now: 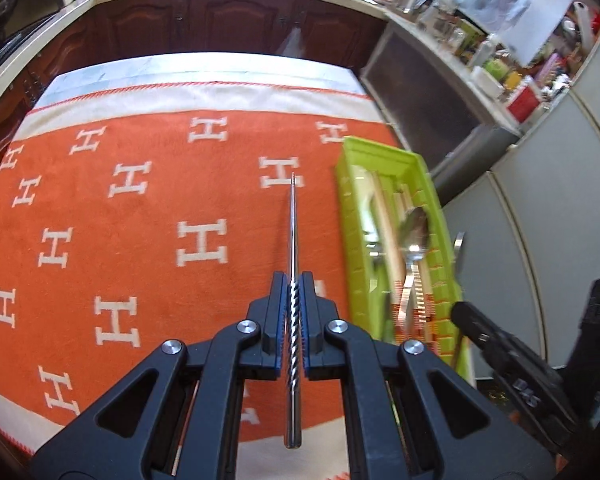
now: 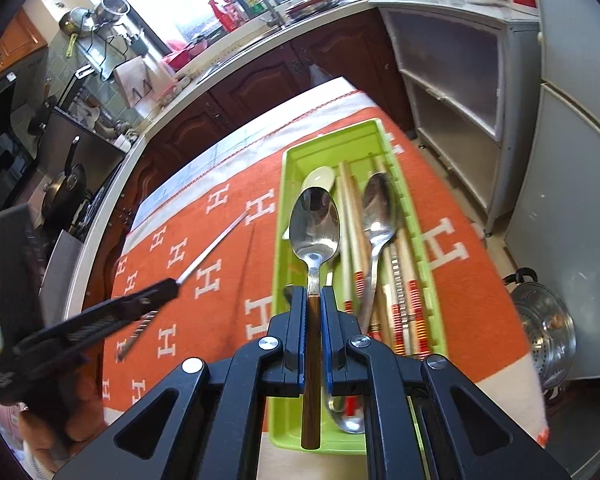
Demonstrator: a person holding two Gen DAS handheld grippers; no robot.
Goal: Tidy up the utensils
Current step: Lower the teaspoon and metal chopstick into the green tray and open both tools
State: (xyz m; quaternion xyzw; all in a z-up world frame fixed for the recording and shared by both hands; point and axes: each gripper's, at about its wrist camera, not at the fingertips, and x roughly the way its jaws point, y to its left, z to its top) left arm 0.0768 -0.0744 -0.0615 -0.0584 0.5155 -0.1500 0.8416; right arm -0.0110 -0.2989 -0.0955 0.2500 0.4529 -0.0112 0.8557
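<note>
— Left gripper (image 1: 294,300) first, from its own camera: what is it doing?

— Clamped tight on a thin metal chopstick (image 1: 293,240) with a twisted grip section. The rod runs straight out past the fingertips, above the orange cloth (image 1: 140,220) patterned with white H letters. Its blunt end sticks back between the arms.

— And the tray?

— The green utensil tray (image 1: 350,216) lies to the right on the cloth, blurred, with a metal spoon and wooden chopsticks inside. The other gripper's black body shows at the lower right.

— Now the right wrist view.

— Right gripper (image 2: 315,300) is closed on a spoon (image 2: 315,224) with a brown handle. The steel bowl points forward, over the left part of the green tray (image 2: 416,240).

— What lies in the tray?

— A white ceramic spoon (image 2: 320,178), a second metal spoon (image 2: 378,212), and wooden chopsticks (image 2: 350,216) with red-striped ends, all lengthwise.

— Can you see the left gripper there?

— Yes, at the left (image 2: 168,290), holding the metal chopstick (image 2: 212,248) slanted above the cloth, well apart from the tray.
</note>
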